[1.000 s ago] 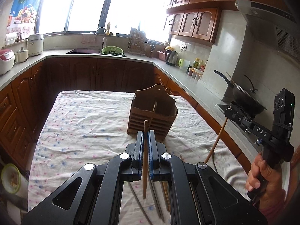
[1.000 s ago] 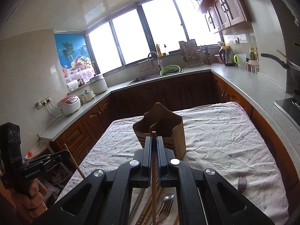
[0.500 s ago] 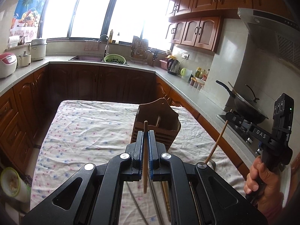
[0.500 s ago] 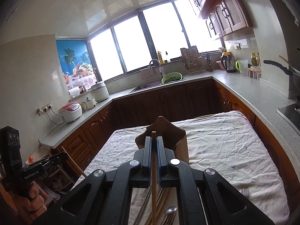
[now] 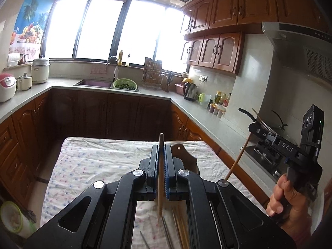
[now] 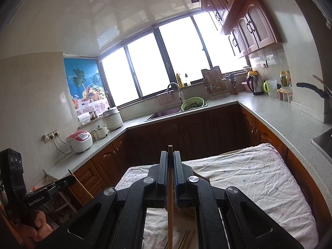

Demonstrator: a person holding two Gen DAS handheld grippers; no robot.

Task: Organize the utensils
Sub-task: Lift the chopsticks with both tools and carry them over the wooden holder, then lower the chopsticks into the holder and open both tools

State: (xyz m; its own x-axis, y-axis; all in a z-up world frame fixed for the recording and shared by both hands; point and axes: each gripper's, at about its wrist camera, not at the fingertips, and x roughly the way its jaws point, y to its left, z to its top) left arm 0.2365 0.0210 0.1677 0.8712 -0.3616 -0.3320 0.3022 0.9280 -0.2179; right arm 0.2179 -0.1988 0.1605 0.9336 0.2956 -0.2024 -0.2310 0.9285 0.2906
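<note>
While each claw grips a chopstick (image 5: 160,166), the holder (image 5: 186,157) sits below

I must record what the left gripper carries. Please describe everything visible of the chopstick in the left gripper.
The chopstick is a slim, round stick that looks like light brown wood. The left gripper is shut on it, the blue pads pressing its middle from both sides. It stands nearly upright: its blunt upper end rises just above the fingertips, and its lower end hangs free over the floral tablecloth, above other loose chopsticks without touching them. From the right wrist camera it appears as a thin slanted stick.
</note>
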